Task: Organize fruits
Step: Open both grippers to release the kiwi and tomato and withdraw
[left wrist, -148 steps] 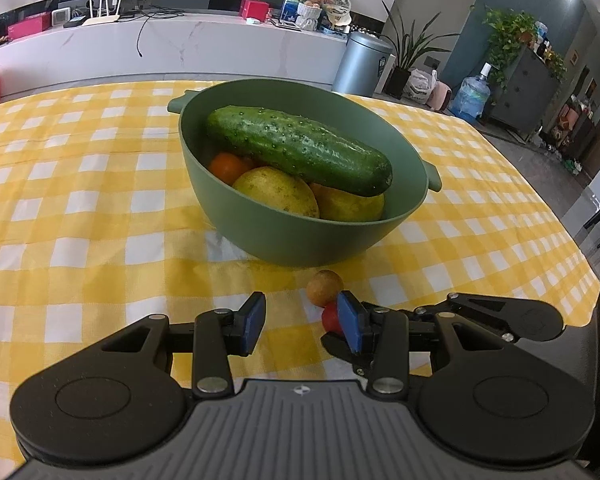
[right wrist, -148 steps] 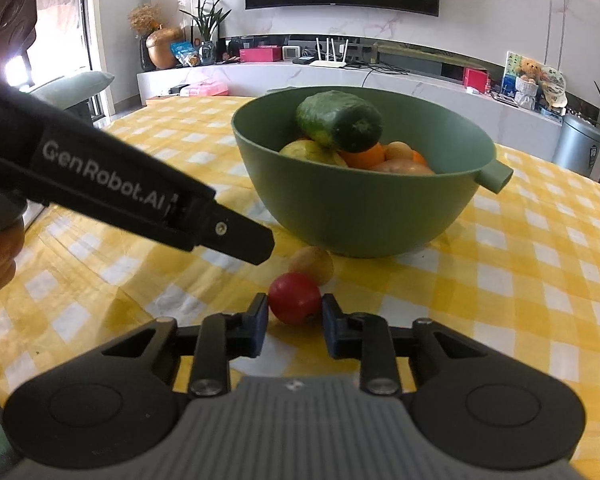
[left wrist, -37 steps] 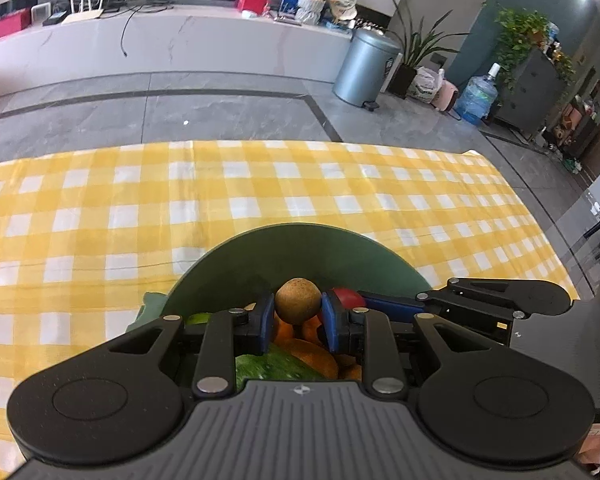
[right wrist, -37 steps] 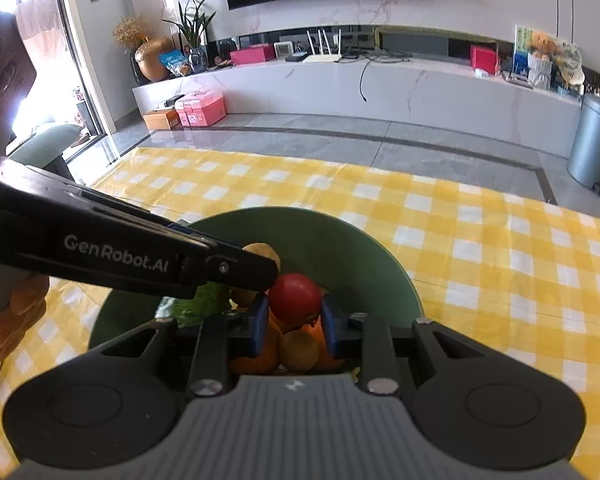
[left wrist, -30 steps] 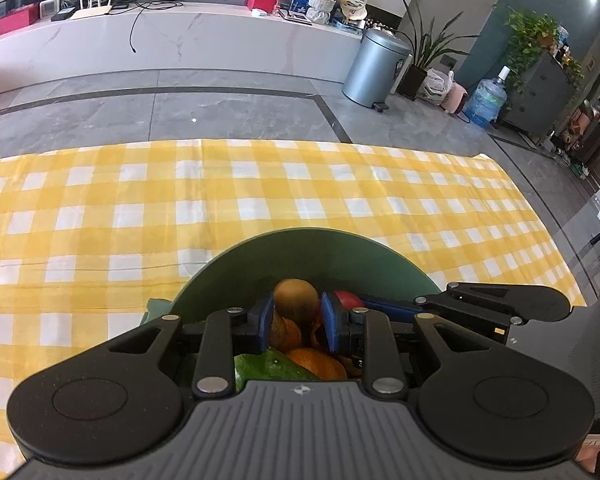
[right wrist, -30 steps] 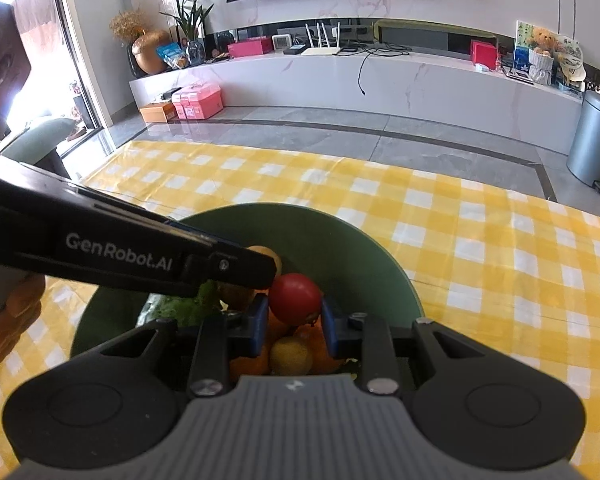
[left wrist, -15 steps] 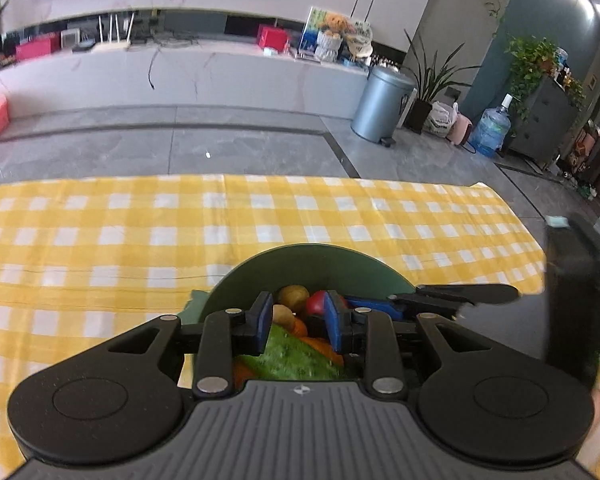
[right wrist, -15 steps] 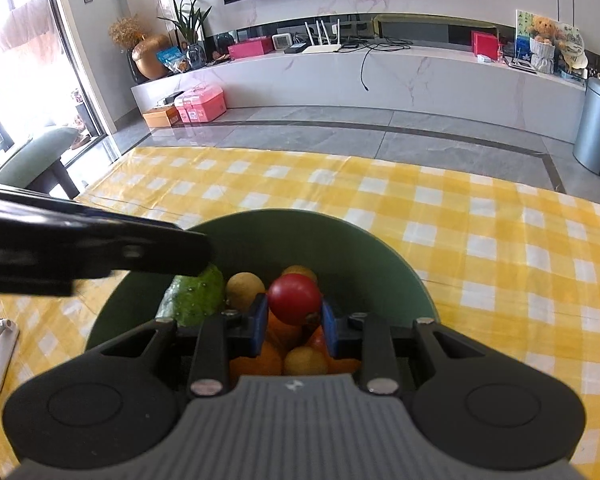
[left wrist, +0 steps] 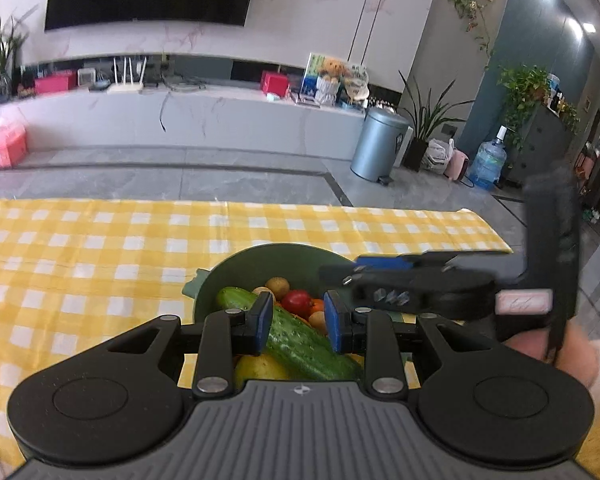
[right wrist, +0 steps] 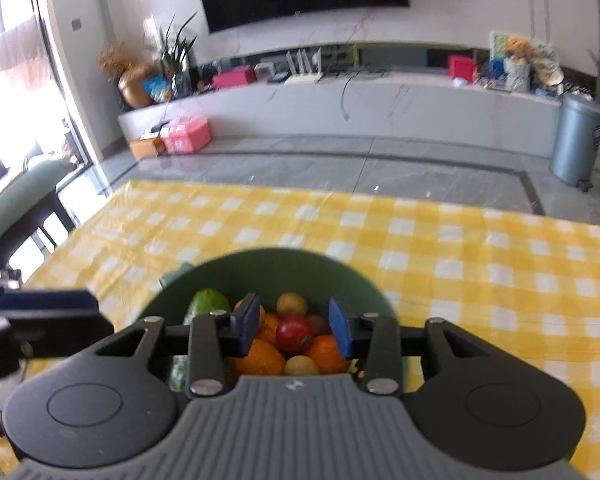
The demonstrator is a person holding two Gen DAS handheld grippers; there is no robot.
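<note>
A green bowl [left wrist: 284, 258] sits on the yellow checked tablecloth [left wrist: 100, 248] and holds a cucumber [left wrist: 300, 344], a red tomato [left wrist: 297, 303], a small brown fruit [left wrist: 277, 286], oranges and yellow fruit. My left gripper [left wrist: 296, 322] is open and empty above the bowl. My right gripper [right wrist: 293, 324] is open and empty above the bowl [right wrist: 300, 268]; the tomato [right wrist: 294, 334] lies below it among oranges [right wrist: 260, 356]. The right gripper also shows in the left wrist view [left wrist: 380, 268].
The table's far edge [left wrist: 228, 202] drops to a grey tiled floor. A white TV counter, a metal bin [left wrist: 376, 142] and plants stand beyond. A green chair [right wrist: 16, 200] is at the table's left side.
The left gripper opened and let the brown fruit drop into the bowl. The right gripper opened and released the tomato into the bowl. Both grippers rose and pulled back.
</note>
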